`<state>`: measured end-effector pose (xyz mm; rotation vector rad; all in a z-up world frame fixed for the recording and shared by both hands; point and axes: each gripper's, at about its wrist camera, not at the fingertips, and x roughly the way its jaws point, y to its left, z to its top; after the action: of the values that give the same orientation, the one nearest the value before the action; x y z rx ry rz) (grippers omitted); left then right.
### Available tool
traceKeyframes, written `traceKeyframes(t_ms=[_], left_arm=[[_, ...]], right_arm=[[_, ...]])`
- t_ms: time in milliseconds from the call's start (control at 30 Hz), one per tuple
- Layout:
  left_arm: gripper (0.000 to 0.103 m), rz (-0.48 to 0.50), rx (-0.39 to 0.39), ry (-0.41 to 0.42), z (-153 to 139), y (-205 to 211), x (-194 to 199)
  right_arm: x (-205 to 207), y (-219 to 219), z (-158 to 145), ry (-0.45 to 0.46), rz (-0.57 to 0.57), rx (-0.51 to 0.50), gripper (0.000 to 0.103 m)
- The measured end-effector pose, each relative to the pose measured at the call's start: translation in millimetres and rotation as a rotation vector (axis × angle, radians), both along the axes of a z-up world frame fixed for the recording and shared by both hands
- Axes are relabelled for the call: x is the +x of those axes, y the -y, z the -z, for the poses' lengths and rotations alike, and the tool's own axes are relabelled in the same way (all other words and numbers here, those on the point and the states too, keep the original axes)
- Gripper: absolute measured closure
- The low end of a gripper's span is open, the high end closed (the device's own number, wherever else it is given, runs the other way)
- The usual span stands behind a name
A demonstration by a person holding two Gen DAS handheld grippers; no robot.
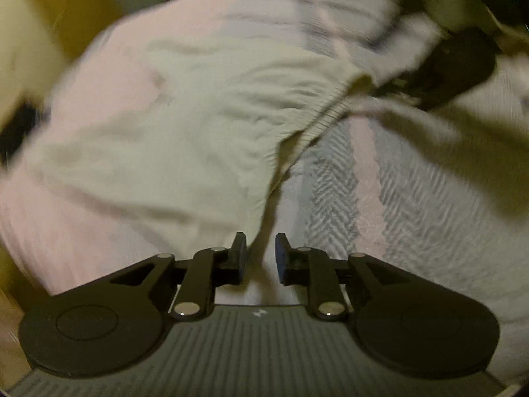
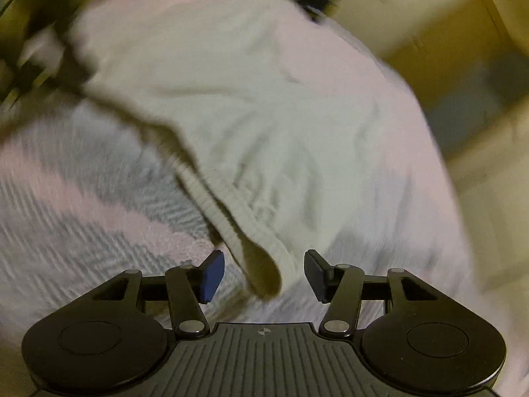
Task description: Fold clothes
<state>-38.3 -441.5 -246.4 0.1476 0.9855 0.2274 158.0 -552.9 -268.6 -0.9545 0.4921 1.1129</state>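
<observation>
Only one cream garment lies on one striped blanket; both tools released.

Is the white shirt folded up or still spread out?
Partly folded: the white garment has its ribbed hem turned over itself on the striped blanket. Blur hides how neat it is.

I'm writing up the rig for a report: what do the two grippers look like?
Both look alike. The left gripper and the right gripper have black linkage arms with silver pivot pins, round black discs at each side, a grey ribbed body with a small round mark, and blue-faced pads on the jaws.
</observation>
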Motion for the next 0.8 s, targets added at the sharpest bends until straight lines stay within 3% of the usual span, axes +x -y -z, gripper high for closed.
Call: traceKeyframes(t_ms=[100, 233, 367, 400, 433, 467, 600, 667, 700, 733, 800], left_arm=[[0.085, -0.242, -0.218, 0.053, -10, -43, -19], [0.085, -0.567, -0.537, 0.143, -2, -100, -35], [0.088, -0.705, -0.824, 0.216, 28, -123, -36], [0.094, -0.725, -0.853, 0.217, 35, -123, -35], [0.103, -0.743, -0.863, 0.214, 39, -122, -35], [0.103, -0.760, -0.870, 0.227, 40, -121, -39], [0.103, -0.748, -0.894, 0.308, 23, -108, -62], [0.103, -0.710, -0.895, 0.274, 21, -97, -60], [0.103, -0.714, -0.877, 0.249, 25, -92, -56], [0.103, -0.733, -0.876, 0.220, 34, -91, -50], [0.103, -0.779, -0.890, 0.178, 49, -92, -43]], right_arm=[[48, 20, -16, -0.356, 0.292, 0.151, 0.048], [109, 43, 2, -0.787, 0.642, 0.387, 0.049], [135, 60, 30, -1.051, 0.841, 0.554, 0.049], [137, 61, 35, -1.098, 0.865, 0.571, 0.054], [139, 60, 40, -1.141, 0.885, 0.582, 0.069], [139, 57, 41, -1.147, 0.881, 0.557, 0.099], [139, 55, 22, -1.018, 0.852, 0.504, 0.101], [142, 62, 17, -1.011, 0.894, 0.530, 0.103], [141, 61, 16, -0.953, 0.925, 0.515, 0.103], [141, 60, 18, -0.903, 0.949, 0.492, 0.103], [139, 56, 21, -0.895, 0.967, 0.471, 0.103]])
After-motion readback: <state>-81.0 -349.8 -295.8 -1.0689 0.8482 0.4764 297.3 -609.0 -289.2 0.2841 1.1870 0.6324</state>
